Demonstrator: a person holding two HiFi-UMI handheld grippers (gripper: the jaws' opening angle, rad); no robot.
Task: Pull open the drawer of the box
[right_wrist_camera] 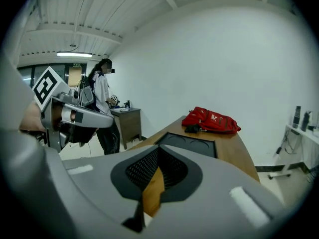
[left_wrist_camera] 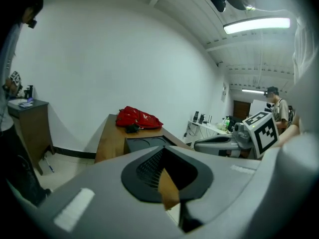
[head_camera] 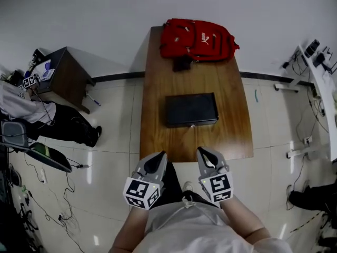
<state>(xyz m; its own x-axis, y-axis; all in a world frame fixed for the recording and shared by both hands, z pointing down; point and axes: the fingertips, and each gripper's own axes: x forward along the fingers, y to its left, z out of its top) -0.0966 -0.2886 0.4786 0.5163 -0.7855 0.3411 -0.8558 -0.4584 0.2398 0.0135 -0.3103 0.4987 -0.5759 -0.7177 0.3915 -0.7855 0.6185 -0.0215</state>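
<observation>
- Left gripper (head_camera: 156,158) and right gripper (head_camera: 205,154) are both closed on nothing, held back, probably because no reach has begun.
- The box (head_camera: 191,109) sits on the counter (head_camera: 158,83) ahead of both, seemingly unopened.

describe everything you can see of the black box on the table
The black box is a low, flat, matte rectangle lying level on the wooden table, about midway, long side toward the person. Its top shows two shallow round recesses. The drawer looks shut; a small pale spot on the near edge may be its pull. Nothing touches it: the red backpack lies apart beyond it, and the left tool and right tool hang short of it.
</observation>
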